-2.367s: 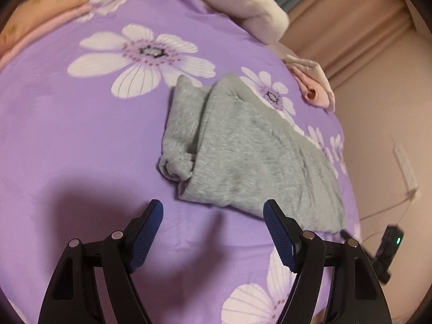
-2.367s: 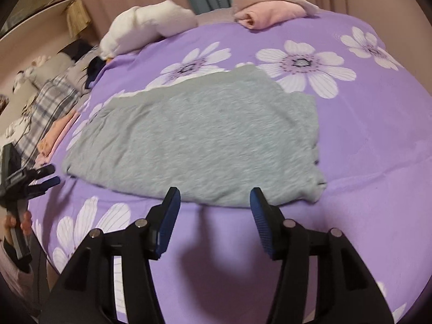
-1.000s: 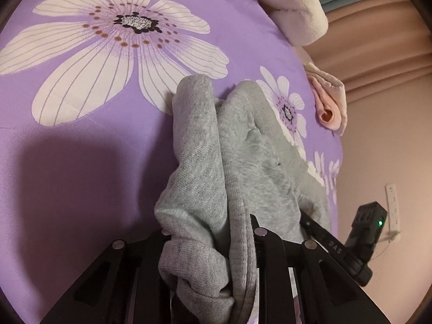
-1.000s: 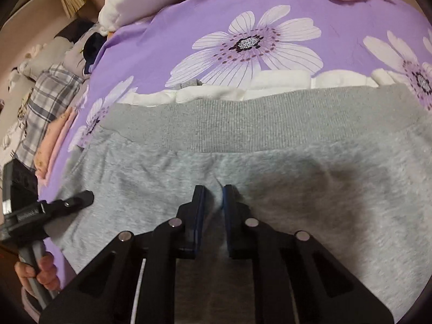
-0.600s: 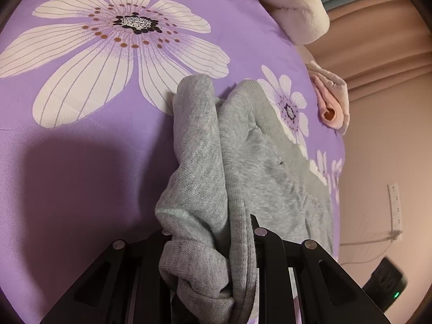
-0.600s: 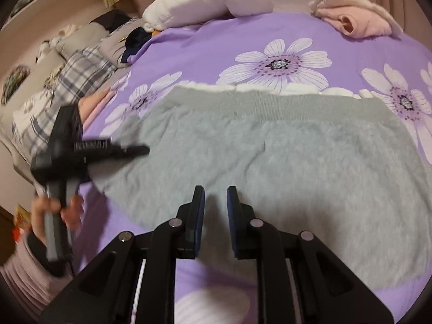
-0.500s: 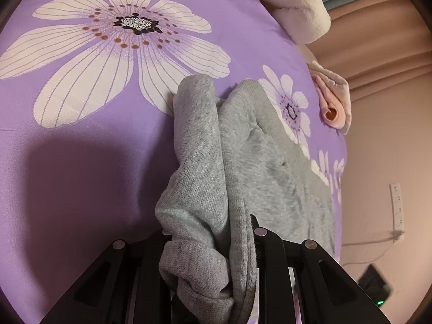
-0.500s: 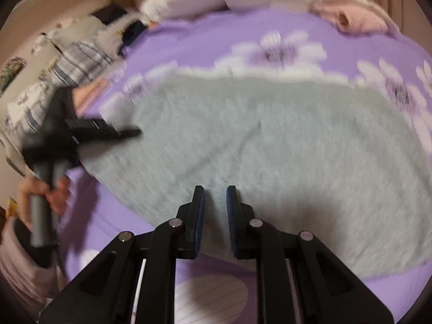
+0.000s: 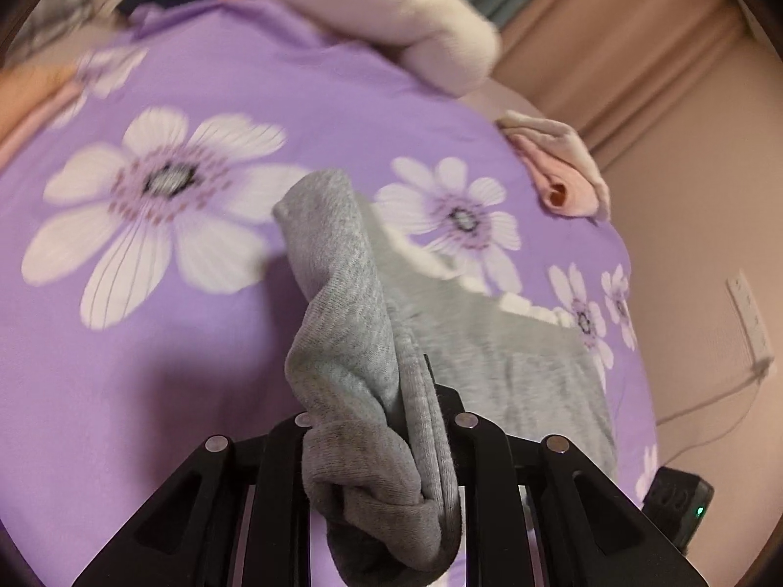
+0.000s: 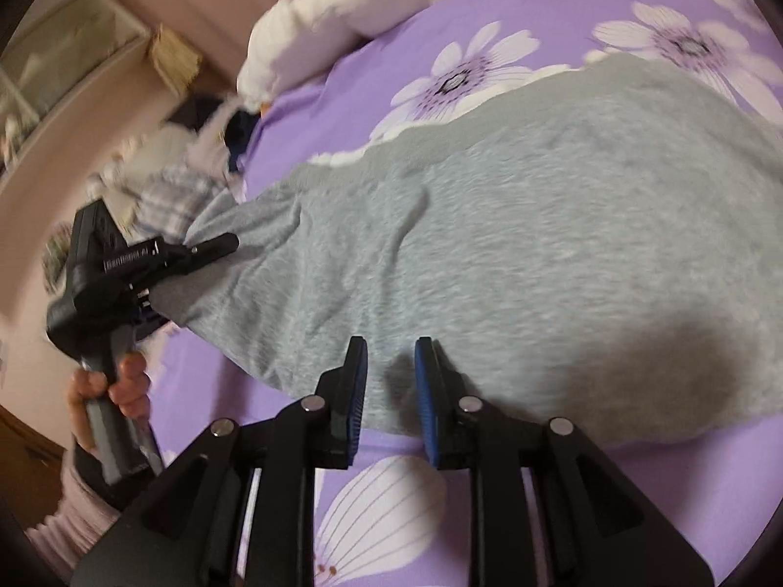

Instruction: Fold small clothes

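Note:
A pair of small grey sweatpants [image 10: 514,244] lies across the purple flowered bedspread [image 10: 489,24]. My left gripper [image 9: 377,420] is shut on the bunched leg end of the grey sweatpants [image 9: 342,323] and holds it lifted off the bed. It also shows in the right wrist view [image 10: 205,247], at the garment's left end. My right gripper [image 10: 390,367] hovers at the near edge of the sweatpants. Its jaws stand a narrow gap apart with nothing between them.
A white pillow [image 9: 391,5] and a folded pink garment [image 9: 563,171] lie at the far side of the bed. Plaid and dark clothes [image 10: 195,166] are piled by the bed's left edge. A wall socket and cable [image 9: 748,323] are on the right.
My left gripper has lifted the leg end up off the bed. My right gripper has let go of the waist area, pulled back to the near edge and opened slightly.

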Available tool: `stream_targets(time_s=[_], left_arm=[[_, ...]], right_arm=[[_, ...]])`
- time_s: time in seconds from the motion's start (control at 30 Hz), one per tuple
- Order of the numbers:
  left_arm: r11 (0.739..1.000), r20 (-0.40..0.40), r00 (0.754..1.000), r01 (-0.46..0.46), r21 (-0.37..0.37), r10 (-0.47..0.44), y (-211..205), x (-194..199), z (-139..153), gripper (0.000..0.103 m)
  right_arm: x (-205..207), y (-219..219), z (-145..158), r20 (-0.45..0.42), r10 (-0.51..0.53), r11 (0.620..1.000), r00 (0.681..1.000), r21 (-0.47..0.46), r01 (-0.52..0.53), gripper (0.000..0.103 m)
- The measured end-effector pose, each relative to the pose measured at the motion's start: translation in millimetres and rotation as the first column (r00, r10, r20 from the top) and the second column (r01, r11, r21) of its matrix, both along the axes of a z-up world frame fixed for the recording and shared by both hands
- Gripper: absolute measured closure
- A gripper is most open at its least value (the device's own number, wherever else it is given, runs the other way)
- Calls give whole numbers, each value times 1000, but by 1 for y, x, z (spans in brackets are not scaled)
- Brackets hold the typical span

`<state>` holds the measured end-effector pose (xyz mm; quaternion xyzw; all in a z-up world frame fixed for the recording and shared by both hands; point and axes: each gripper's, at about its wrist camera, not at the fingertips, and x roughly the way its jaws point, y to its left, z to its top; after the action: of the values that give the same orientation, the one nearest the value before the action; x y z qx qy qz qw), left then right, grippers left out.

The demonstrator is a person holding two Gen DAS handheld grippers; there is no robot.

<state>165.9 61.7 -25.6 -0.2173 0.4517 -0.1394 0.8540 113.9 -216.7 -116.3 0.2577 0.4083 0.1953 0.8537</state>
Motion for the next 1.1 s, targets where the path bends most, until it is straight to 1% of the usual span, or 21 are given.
stream_targets(time_s=[0.13,0.23,0.37,0.47,0.57,0.63,0.7,0.73,0.8,0.83,0.87,0.9,0.93,1.0,1.03,1.1], left_arm=[[998,47,998,48,50,-50,-30,0,16,87],[991,76,991,100,90,-107,-59,-3,26,87],[971,105,975,176,162,-194,-100,-8,33,87],[953,106,962,226,202,-251,-127,-14,33,87],[934,86,950,274,228,-300,-150,-16,26,87],[927,56,947,296,228,-316,-164,-15,16,87],[919,21,943,318,235,-332,-177,-15,2,86],[915,10,941,326,237,-338,-180,-16,-2,84],[902,-37,931,362,236,-364,-189,-17,-15,70],[901,-52,927,374,219,-372,-193,-18,-19,51],[898,-77,917,399,186,-392,-196,-18,-24,34],[892,-96,905,425,156,-415,-199,-20,-28,32],[889,-94,901,433,153,-423,-202,-22,-28,32],[881,-75,899,438,179,-432,-203,-28,-24,32],[883,-70,900,436,172,-431,-201,-29,-22,32],[899,-54,905,426,105,-423,-185,-36,-15,32]], right_arm=[[-4,-21,5,22,-39,998,999,54,37,81],[-6,-37,9,39,-60,992,997,113,55,80],[-2,-56,9,34,-82,982,996,175,75,78],[-2,-70,6,22,-107,972,994,214,100,78],[-3,-84,-3,-6,-122,949,992,293,119,70],[-3,-91,-7,-25,-146,935,989,322,147,60],[-3,-100,-11,-48,-169,915,984,363,175,57],[-2,-104,-14,-59,-171,899,984,400,180,56],[-1,-110,-19,-85,-166,869,982,458,187,52],[-1,-111,-21,-96,-163,862,982,470,189,52],[0,-112,-21,-104,-159,859,982,475,189,52],[0,-112,-21,-110,-154,857,982,480,188,50],[0,-112,-21,-113,-145,852,983,490,182,44],[1,-110,-18,-116,-140,854,983,488,179,42],[1,-109,-17,-118,-138,857,983,484,179,42],[4,-107,-15,-131,-126,867,983,467,173,40]])
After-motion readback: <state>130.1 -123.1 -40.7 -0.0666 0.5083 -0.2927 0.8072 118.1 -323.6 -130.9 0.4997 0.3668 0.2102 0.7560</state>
